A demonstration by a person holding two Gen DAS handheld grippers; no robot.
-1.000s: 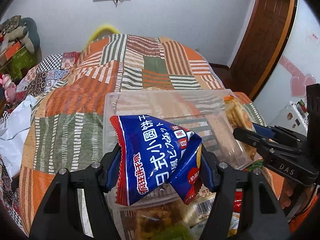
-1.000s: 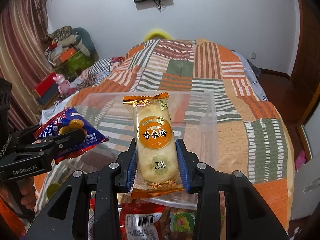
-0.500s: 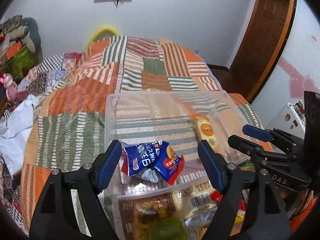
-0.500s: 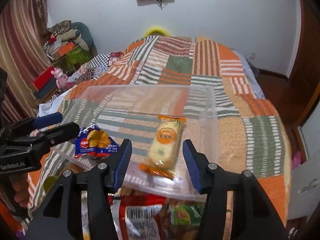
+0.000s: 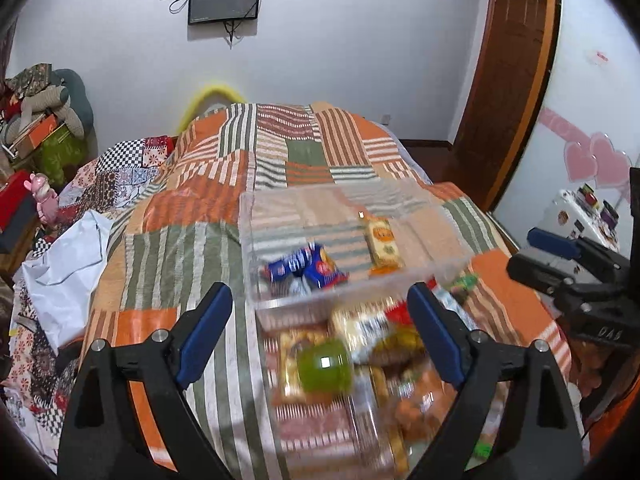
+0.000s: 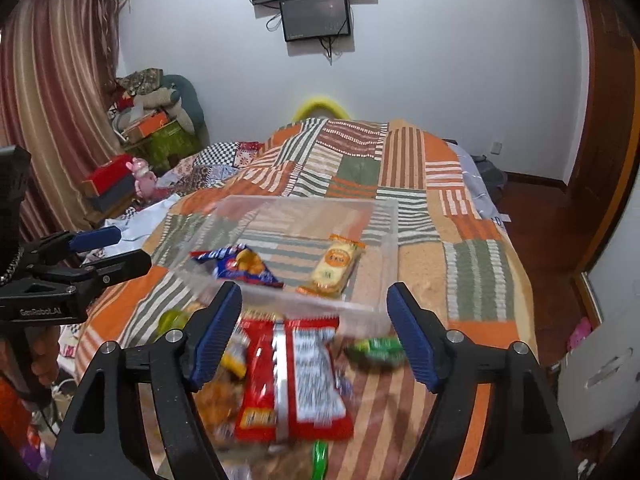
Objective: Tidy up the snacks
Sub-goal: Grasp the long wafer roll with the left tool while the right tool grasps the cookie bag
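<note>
clear bin (image 6: 384, 240) open-topped, snack pile (image 6: 292, 376) — near side

A patchwork quilt (image 6: 400, 184) of orange, green and striped squares covers the bed. A dark screen (image 6: 316, 16) hangs on the white wall, cables dangling below it. Striped curtains (image 6: 52, 92) hang at the left, beside piled boxes (image 6: 156, 128) and a pink toy (image 6: 142, 176). A wooden door (image 5: 508, 80) stands at the right.

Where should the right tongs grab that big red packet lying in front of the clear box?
Probably across the red packet's two long sides, near its middle, from above. It lies flat on the bedspread, lengthwise toward the right tongs, whose empty jaws are opening.
</note>
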